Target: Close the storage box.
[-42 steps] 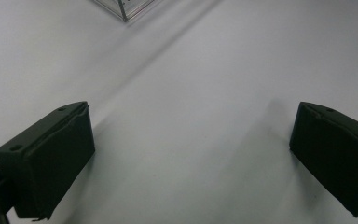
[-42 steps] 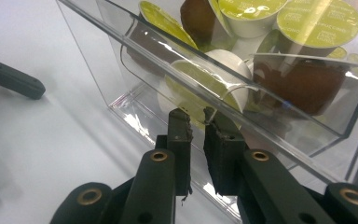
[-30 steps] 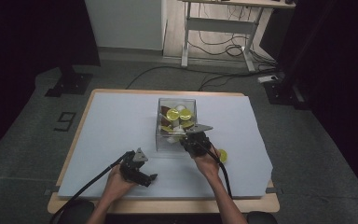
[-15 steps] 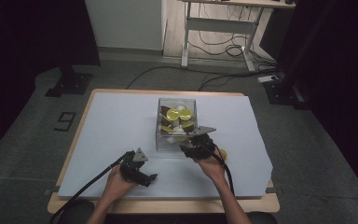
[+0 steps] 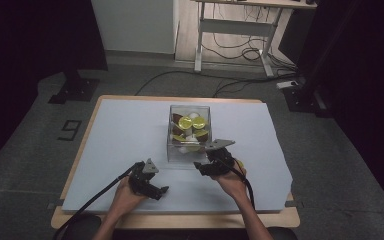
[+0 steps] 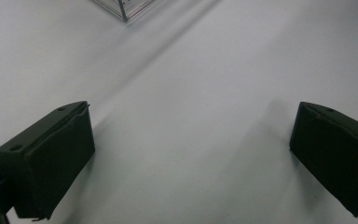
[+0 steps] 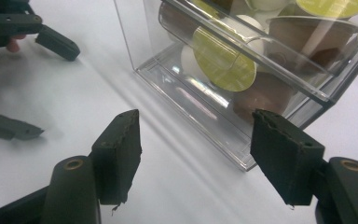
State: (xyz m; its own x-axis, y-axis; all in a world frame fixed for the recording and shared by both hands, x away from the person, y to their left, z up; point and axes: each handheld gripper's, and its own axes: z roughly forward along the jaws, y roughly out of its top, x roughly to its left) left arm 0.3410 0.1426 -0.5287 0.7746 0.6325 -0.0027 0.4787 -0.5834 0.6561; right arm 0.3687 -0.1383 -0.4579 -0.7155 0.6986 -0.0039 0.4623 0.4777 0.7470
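The clear plastic box (image 5: 189,131) of yellow-lidded and brown coffee capsules (image 7: 223,58) stands mid-desk on the pale blue desk (image 5: 110,130). The right hand-held gripper (image 5: 206,166) sits released just near its front corner (probably lining up a grab), while the left hand-held gripper (image 5: 156,189) rests released on bare surface, out of the way.

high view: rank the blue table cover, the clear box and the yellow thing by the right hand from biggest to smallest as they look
1. blue table cover, largest by far.
2. clear box, much smaller.
3. yellow thing, smallest, partly hidden by the right hand, so its full size is uncertain.
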